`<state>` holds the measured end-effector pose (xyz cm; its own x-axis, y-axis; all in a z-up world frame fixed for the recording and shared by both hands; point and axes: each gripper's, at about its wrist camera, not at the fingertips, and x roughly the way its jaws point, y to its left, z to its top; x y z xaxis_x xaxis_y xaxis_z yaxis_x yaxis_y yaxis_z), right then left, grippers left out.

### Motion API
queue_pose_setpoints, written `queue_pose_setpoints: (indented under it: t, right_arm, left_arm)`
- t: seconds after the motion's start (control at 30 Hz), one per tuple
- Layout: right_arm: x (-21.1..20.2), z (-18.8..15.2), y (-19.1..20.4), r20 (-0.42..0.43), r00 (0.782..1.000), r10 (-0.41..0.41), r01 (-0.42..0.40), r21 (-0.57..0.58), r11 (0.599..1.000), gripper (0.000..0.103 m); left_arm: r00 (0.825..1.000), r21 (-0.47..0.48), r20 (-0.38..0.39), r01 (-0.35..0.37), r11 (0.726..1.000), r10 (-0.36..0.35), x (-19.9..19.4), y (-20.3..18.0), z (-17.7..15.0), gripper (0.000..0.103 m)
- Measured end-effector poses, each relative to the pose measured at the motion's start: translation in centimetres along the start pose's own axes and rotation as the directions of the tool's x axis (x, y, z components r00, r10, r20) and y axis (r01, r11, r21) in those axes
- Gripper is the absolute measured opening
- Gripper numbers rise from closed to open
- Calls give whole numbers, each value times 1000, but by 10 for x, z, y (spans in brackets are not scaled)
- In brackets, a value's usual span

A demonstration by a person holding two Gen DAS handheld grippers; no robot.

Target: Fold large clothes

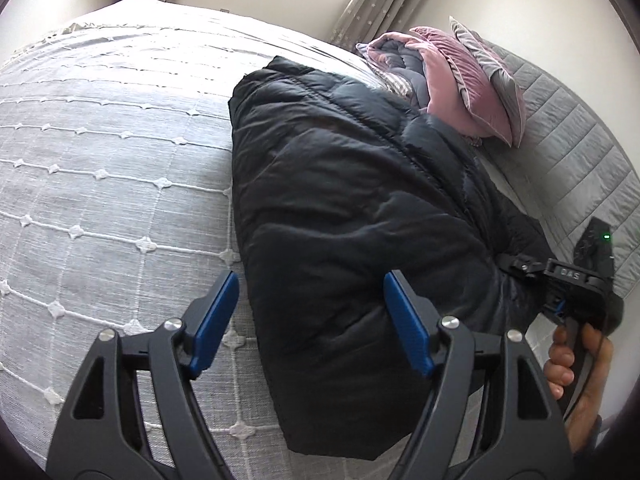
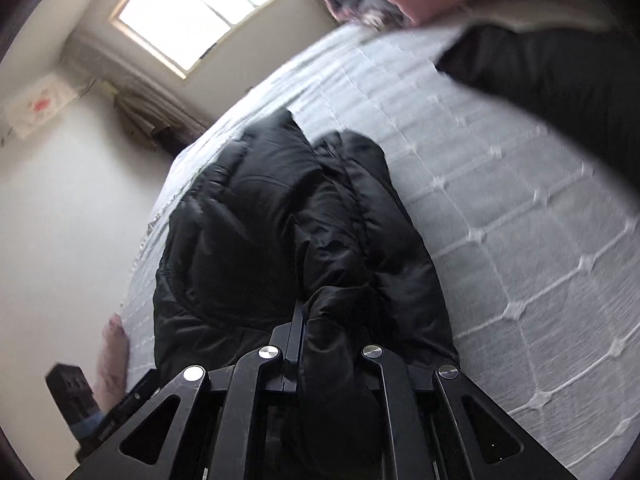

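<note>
- While the big black puffy coat (image 1: 352, 200) lies on the bed (image 1: 120, 140), it looks partly folded already, so I think the job is about in the middle.
- On the left of the left wrist view, the bed cover is pale grey with white stitched lines, and nothing lies on that part.
- Low down, the left gripper (image 1: 312, 324) has its blue fingers (image 1: 214, 322) spread wide apart. They hold nothing. One finger is over the bed cover and the other is over the near end of the coat.
- In the middle, the coat makes one long thick bundle. Its left edge looks straight and tidy, like a side that has been turned in.
- To the right, near the wall, there are a pink cushion (image 1: 464, 80) and a grey cushion (image 1: 496, 76), close to the far end of the coat.
- At the far right, a hand holds the right gripper (image 1: 520, 268) at the coat's right edge.
- In the right wrist view, the right gripper (image 2: 308, 320) has its fingers squeezed shut on a bunch of the black coat. The cloth puffs up around them.
- That view is blurry at the top right, so I cannot tell what the dark shape there is.
- What is left, I think: lay down the part the right gripper holds, then fold the long bundle in half and press it flat.
</note>
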<state>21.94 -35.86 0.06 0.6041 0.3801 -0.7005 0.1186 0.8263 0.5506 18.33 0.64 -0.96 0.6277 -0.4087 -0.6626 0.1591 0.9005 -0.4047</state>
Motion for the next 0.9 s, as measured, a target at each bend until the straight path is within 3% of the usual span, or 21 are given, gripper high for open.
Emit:
queue_pose_setpoints:
  t: [0.33,0.57,0.73,0.9]
  right_arm:
    - [28,2,-15,-59,998,-20,20,3,1000,13]
    - [38,2,-25,-74,997,-10,12,22,1000,13]
    - [22,4,4,-49,989,-142,138,-79,987,22]
    - [3,3,36,42,956,-291,293,-190,937,29]
  left_arm:
    - [999,-9,-15,-43,999,43,11,5,0,81]
    - [996,42,-1,-92,995,92,15,-2,-4,81]
    - [990,86,12,-143,986,142,14,-5,-5,81]
    - [986,113,26,-168,979,167,15,-12,-2,81]
